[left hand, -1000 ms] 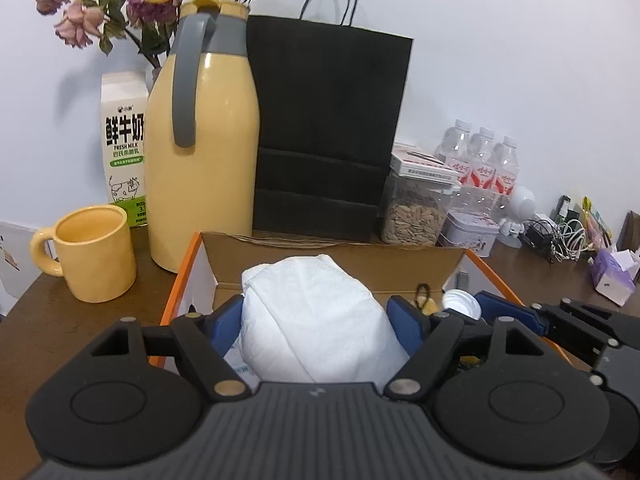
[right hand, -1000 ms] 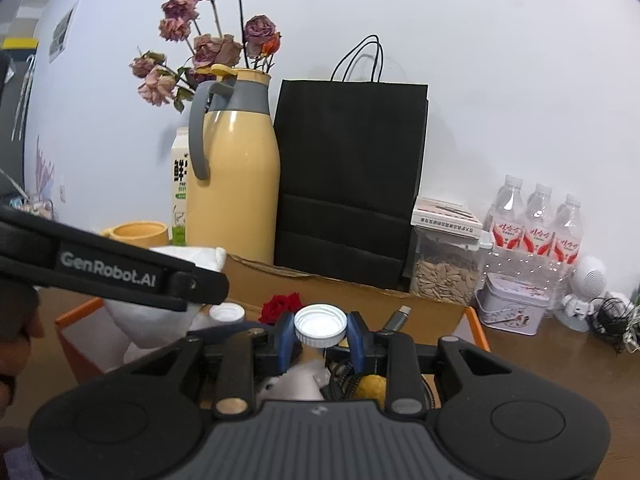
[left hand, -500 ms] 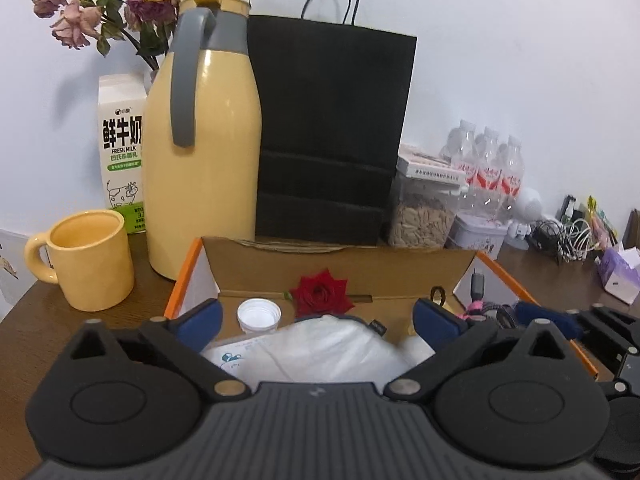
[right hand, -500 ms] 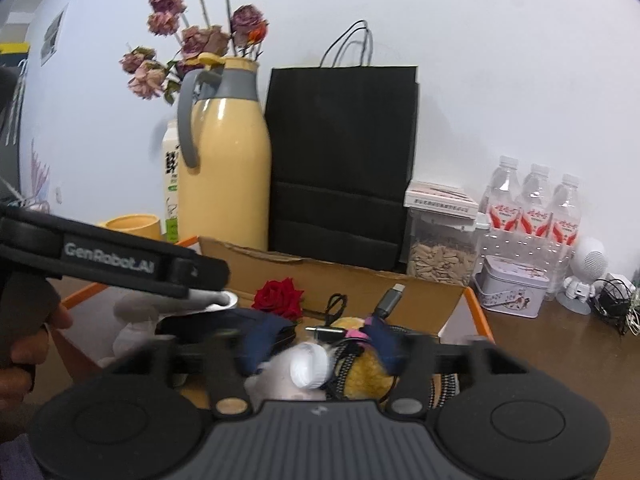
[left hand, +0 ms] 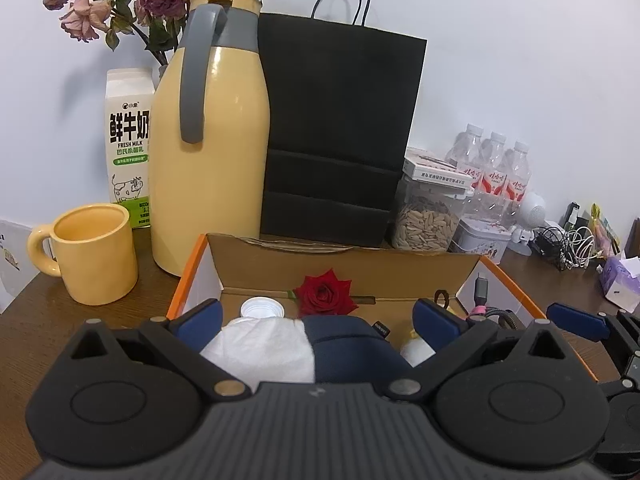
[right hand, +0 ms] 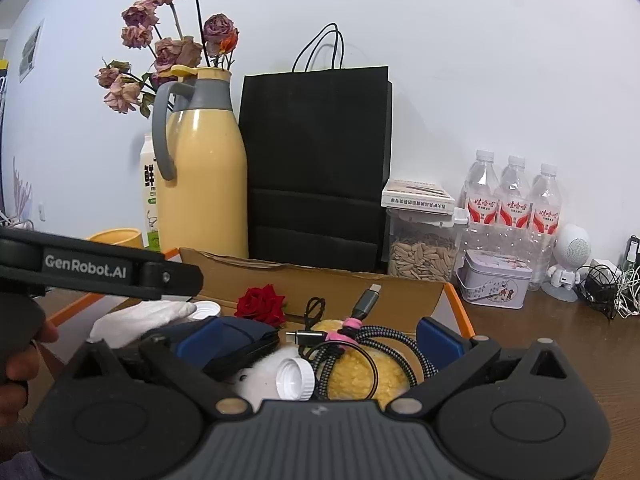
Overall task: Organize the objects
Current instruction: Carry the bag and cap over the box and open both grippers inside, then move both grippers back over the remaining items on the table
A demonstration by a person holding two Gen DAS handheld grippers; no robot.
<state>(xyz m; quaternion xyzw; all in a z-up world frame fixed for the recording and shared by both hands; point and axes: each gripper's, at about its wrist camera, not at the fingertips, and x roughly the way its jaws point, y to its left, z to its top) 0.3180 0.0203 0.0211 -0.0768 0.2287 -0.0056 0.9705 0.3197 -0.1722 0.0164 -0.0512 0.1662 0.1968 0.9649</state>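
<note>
An open cardboard box (left hand: 344,258) with an orange rim sits on the brown table. In it lie a white cloth (left hand: 264,350), a dark blue pouch (left hand: 348,344), a red rose (left hand: 325,292), a white cap (left hand: 262,309), a braided cable (right hand: 360,334), a yellow sponge (right hand: 360,372) and a white capped bottle (right hand: 294,378). My left gripper (left hand: 318,318) is open above the cloth and pouch, holding nothing. My right gripper (right hand: 316,336) is open above the bottle and cable, empty. The left gripper's body (right hand: 100,268) shows in the right wrist view.
Behind the box stand a yellow thermos (left hand: 210,152), a milk carton (left hand: 128,148), a black paper bag (left hand: 340,140), a seed jar (left hand: 428,216), a tin (left hand: 482,238) and water bottles (left hand: 496,172). A yellow mug (left hand: 94,254) stands left. Cables (left hand: 568,244) lie far right.
My left gripper opened and let the white cloth drop into the box. My right gripper opened and released the white capped bottle, which now lies in the box.
</note>
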